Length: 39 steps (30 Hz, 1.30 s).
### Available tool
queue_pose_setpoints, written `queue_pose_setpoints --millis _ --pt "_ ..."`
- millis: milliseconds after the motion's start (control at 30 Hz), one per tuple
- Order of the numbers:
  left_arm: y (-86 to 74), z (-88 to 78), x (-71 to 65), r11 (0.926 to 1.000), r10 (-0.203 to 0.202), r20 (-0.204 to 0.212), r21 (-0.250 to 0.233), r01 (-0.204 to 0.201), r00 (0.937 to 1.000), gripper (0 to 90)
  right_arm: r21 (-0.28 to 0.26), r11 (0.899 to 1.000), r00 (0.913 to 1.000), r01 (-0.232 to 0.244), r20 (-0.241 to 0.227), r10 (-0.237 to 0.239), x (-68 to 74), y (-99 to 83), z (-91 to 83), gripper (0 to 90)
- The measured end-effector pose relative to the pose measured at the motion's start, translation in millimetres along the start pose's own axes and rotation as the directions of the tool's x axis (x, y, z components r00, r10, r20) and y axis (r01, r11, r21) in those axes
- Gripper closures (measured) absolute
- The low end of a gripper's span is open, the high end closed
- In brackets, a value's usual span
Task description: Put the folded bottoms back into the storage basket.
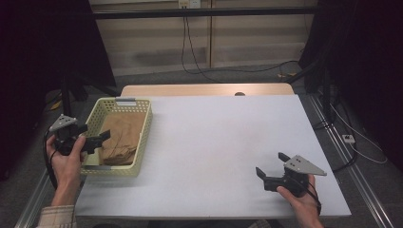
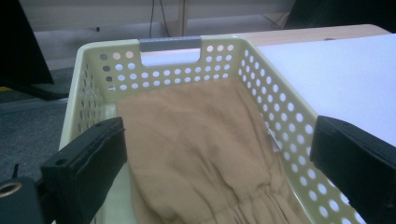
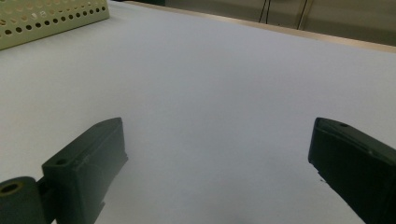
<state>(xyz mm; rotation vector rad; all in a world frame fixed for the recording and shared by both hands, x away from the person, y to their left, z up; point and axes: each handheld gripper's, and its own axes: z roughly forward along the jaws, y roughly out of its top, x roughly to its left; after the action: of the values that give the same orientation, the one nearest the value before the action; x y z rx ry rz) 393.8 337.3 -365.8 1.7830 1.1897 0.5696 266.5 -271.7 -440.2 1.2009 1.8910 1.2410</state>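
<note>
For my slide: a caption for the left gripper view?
Open left gripper poised over tan cloth in a perforated basket.

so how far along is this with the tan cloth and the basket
Early, or possibly finished. The tan cloth lies folded inside the yellow basket. Nothing is held: the left gripper hovers open at the basket's near end, aimed at the cloth, and the right gripper waits open over the white table. Any grasp or lift remains undone.

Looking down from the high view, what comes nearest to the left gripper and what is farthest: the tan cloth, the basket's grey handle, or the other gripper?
From the left gripper, jaws open over the basket's near end:
1. Tan cloth, lying in the basket just beyond the jaws.
2. Grey handle, on the basket's far rim.
3. Right gripper, across the white table near its front right corner.
</note>
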Motion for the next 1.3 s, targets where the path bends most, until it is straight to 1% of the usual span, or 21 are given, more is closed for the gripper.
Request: queue_pose_setpoints --millis 33,100,167,233,300,400,467,533,567,633,667,700,800,867,900,1033,1133,1200,1300 --pt "-3.2 -1.8 -0.1 0.9999 0.010 0.001 0.011 -0.010 1.0000 4.1 0.000 1.000 1.0000 0.000 0.001 0.000 0.1 0.0 -0.1 4.0" --pt "-9.4 -4.0 -0.3 1.0000 0.005 -0.009 0.001 -0.005 0.9999 4.4 0.000 1.000 1.0000 0.002 0.001 -0.002 0.3 0.1 -0.1 4.0" --pt "-14.4 -6.5 -1.2 0.9999 0.008 -0.034 -0.008 -0.008 0.9994 4.9 0.000 1.000 1.0000 0.003 0.001 -0.003 0.4 0.3 0.0 4.1" --pt "-17.2 -8.4 -2.3 0.9999 0.007 -0.029 -0.014 -0.007 0.9996 5.0 0.000 1.000 1.0000 0.002 0.000 -0.002 0.4 0.4 0.4 4.0" --pt "-18.7 -11.5 -5.8 0.9996 0.021 -0.034 -0.020 -0.022 0.9992 5.0 0.000 1.000 1.0000 0.002 -0.001 -0.002 0.4 0.5 0.9 4.0" --pt "-18.8 -15.9 -10.1 0.9989 0.023 -0.050 -0.039 -0.025 0.9985 4.8 -0.001 1.000 1.0000 -0.002 -0.004 0.002 0.0 0.3 0.5 4.0" --pt "-18.3 -17.5 -13.5 0.9987 0.028 -0.056 -0.040 -0.030 0.9981 4.5 -0.002 1.000 1.0000 -0.002 -0.001 0.002 -0.3 0.3 -0.3 4.0" --pt "-18.7 -18.4 -18.5 0.9984 0.035 -0.050 -0.043 -0.037 0.9982 4.5 -0.004 1.000 1.0000 -0.001 0.000 0.001 0.0 0.5 -0.5 4.0" --pt "-19.0 -18.3 -21.5 0.9985 0.032 -0.047 -0.044 -0.034 0.9984 4.5 -0.004 1.000 1.0000 0.000 0.000 0.000 0.2 0.6 -0.4 4.0" --pt "-18.5 -17.2 -29.8 0.9989 0.044 -0.029 -0.014 -0.044 0.9986 4.6 -0.001 1.000 1.0000 0.000 0.003 0.000 0.6 0.4 0.0 4.0" --pt "-17.9 -16.9 -34.4 0.9984 0.054 -0.032 -0.013 -0.054 0.9980 5.0 0.000 1.000 1.0000 0.000 0.003 0.000 0.5 0.3 0.1 4.0" --pt "-17.2 -16.6 -37.2 0.9983 0.055 -0.034 -0.018 -0.055 0.9979 5.3 -0.001 1.000 1.0000 0.000 0.001 0.000 0.4 0.3 0.2 4.0" --pt "-15.4 -15.6 -42.1 0.9986 0.045 -0.028 -0.027 -0.046 0.9986 5.3 -0.002 1.000 1.0000 0.000 0.000 0.000 0.1 0.4 -0.4 4.0" --pt "-14.5 -14.8 -45.6 0.9979 0.057 -0.022 -0.030 -0.058 0.9981 5.3 -0.002 1.000 1.0000 0.000 0.001 0.000 0.0 0.3 -0.5 4.0" --pt "-14.4 -14.2 -46.9 0.9978 0.057 -0.012 -0.034 -0.057 0.9983 5.3 -0.002 1.000 1.0000 0.000 0.001 0.000 0.1 0.3 -0.6 4.0" --pt "-13.2 -13.8 -52.4 0.9969 0.072 0.001 -0.032 -0.072 0.9974 5.4 -0.003 1.000 1.0000 0.001 0.001 -0.001 0.3 0.4 -0.5 4.0" --pt "-12.1 -13.4 -56.2 0.9964 0.075 0.008 -0.041 -0.075 0.9972 5.3 -0.003 1.000 1.0000 0.002 0.001 -0.002 0.4 0.4 -0.6 4.0" --pt "-10.8 -13.1 -59.6 0.9962 0.079 0.013 -0.038 -0.079 0.9968 5.3 -0.003 1.000 1.0000 0.001 0.000 -0.001 0.3 0.4 -0.6 4.0" --pt "-6.8 -12.7 -68.6 0.9943 0.097 0.039 -0.047 -0.095 0.9945 5.3 -0.001 1.000 1.0000 0.001 -0.001 -0.001 0.2 0.3 -0.1 4.0"
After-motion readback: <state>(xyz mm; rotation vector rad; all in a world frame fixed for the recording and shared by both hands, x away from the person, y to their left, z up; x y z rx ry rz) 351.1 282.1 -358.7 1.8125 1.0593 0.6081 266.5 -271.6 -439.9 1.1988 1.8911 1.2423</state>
